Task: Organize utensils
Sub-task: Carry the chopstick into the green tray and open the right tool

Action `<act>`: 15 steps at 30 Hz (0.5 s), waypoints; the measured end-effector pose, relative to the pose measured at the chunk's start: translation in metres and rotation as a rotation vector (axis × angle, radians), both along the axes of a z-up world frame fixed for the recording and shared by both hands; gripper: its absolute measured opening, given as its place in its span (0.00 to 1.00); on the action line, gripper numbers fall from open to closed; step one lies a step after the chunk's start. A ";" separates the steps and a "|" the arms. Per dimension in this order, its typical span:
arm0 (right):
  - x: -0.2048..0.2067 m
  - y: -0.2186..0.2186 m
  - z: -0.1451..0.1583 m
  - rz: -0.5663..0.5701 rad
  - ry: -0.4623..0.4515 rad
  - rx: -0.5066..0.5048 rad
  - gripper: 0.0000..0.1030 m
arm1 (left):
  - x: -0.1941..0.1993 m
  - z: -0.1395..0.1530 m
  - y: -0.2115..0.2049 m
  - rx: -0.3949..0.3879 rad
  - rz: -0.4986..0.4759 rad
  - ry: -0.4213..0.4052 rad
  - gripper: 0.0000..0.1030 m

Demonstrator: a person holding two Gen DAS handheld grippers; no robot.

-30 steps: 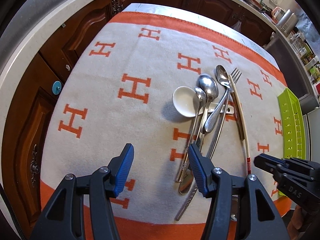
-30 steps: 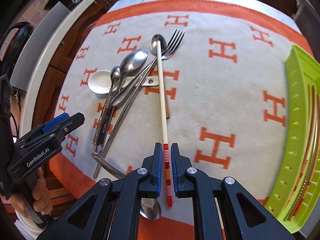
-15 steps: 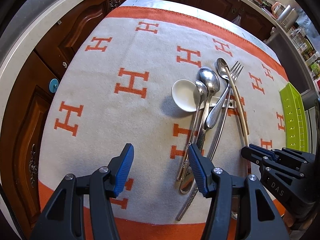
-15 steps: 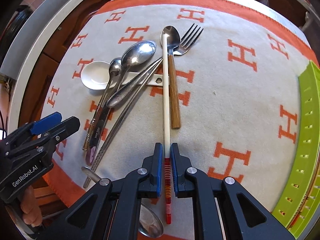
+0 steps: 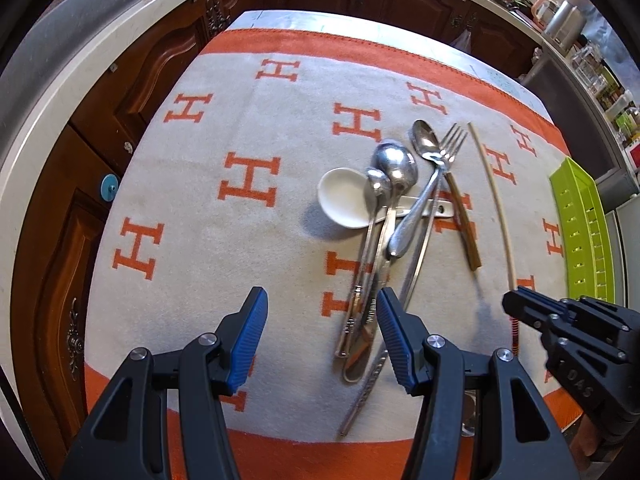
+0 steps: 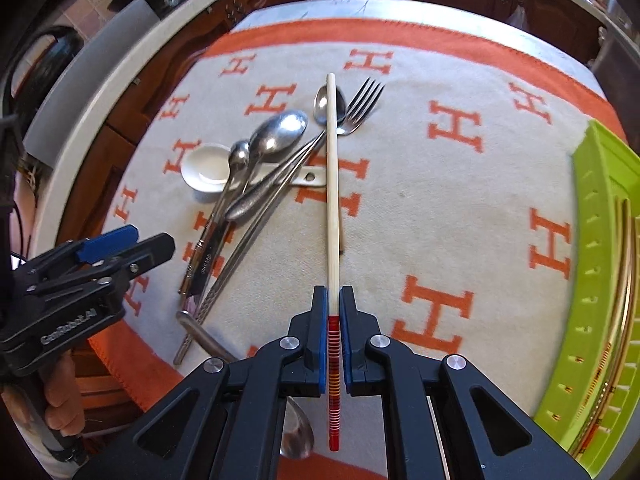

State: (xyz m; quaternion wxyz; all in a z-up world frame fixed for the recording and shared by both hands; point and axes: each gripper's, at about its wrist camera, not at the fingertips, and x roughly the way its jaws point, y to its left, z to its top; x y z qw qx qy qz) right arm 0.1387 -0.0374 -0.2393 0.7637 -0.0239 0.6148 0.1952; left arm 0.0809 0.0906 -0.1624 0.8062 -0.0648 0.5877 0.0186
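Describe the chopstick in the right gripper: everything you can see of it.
The chopstick is a slim, pale, wood-like stick with a red butt end ringed by thin yellow stripes. The right gripper is shut on it just where the red section begins, blue pads on both sides. It points straight away from the gripper, its tip out past the pile of spoons. In the left wrist view it lies apart from the pile, toward the green tray.

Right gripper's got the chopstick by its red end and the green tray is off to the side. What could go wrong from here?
1. The right gripper pinches the chopstick only near its striped end, so the long free length may pivot or slip in transit.
2. One chopstick already lies in the green tray; a crooked drop could leave this one crossing it.
3. The open left gripper hangs over the utensil pile; lowering blindly may scatter it.
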 end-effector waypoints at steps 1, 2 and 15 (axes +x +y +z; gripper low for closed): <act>-0.001 -0.005 0.005 -0.008 -0.009 0.006 0.05 | 0.000 0.002 -0.003 0.003 -0.006 -0.004 0.53; -0.003 -0.010 0.009 -0.018 -0.015 0.014 0.05 | 0.000 0.004 -0.005 0.006 -0.012 -0.008 0.53; -0.032 -0.118 0.076 -0.177 -0.154 0.067 0.05 | -0.003 0.032 -0.057 0.062 -0.096 -0.049 0.58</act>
